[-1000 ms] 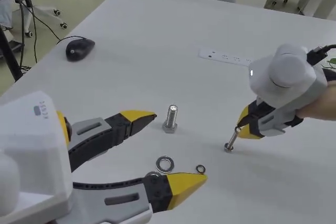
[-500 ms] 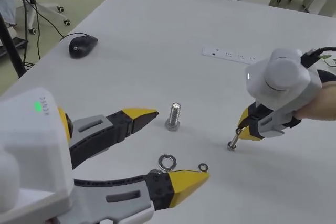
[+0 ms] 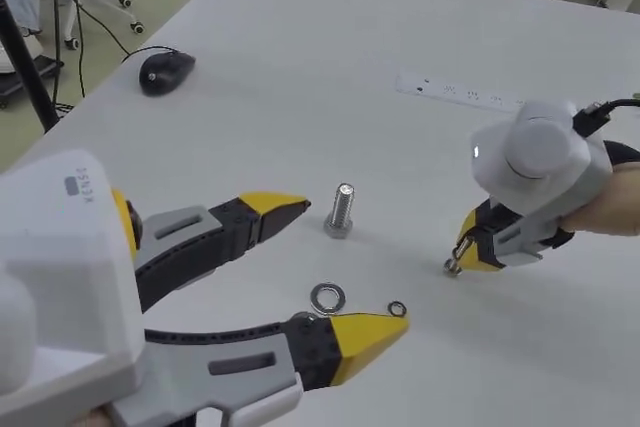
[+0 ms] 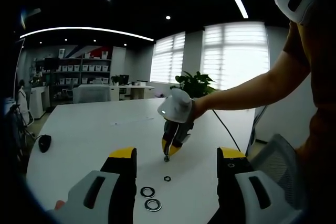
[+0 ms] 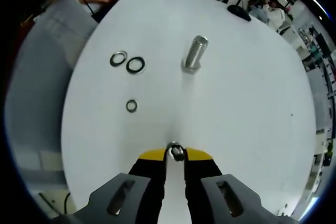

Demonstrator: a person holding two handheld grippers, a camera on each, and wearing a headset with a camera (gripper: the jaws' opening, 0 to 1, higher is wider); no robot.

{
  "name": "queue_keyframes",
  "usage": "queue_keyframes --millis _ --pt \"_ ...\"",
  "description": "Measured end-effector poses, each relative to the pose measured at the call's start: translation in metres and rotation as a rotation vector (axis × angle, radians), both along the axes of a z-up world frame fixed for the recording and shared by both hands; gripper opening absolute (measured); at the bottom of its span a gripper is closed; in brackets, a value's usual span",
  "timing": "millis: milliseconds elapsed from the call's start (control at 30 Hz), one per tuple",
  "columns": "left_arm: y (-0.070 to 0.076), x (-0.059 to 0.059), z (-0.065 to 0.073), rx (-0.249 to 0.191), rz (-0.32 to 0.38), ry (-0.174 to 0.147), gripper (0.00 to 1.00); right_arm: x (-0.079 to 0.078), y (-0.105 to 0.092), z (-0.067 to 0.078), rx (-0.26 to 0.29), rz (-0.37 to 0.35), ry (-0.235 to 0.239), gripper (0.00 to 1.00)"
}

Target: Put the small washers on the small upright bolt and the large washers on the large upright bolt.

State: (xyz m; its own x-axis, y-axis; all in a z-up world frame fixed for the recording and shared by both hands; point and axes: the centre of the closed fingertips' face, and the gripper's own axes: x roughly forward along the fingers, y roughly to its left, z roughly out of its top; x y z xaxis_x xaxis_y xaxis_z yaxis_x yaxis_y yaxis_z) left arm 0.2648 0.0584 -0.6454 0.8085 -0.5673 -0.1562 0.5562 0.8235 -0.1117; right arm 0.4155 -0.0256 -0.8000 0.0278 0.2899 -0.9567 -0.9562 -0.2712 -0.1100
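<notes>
Pinching the small bolt (image 3: 455, 261) in my right gripper (image 3: 468, 252), tilted, head down at the table (image 3: 300, 97), right of the large bolt (image 3: 341, 211) | stiff, slick, light steel: judged best held mid-shank | small washer (image 3: 397, 308) and large washers (image 3: 327, 298) lie nearer | left gripper (image 3: 355, 265) gapes wide.

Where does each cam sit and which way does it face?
Head view: headset, looking down at the table; shows the open left gripper and the right gripper shut on the small bolt.
Left gripper view: low along its jaws toward the right gripper and the person's arm.
Right gripper view: down its jaws at the table and large bolt.
Shared: all three see the loose washers.
</notes>
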Motion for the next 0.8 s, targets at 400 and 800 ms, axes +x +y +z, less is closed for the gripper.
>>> queue_keyframes --millis 400,800 --pt "-0.002 0.002 -0.004 -0.001 -0.003 0.007 0.61 0.000 0.000 -0.013 0.016 -0.009 0.013 0.13" --pt "-0.003 0.000 -0.004 -0.001 -0.008 0.010 0.61 0.000 -0.012 0.000 0.035 -0.052 0.006 0.18"
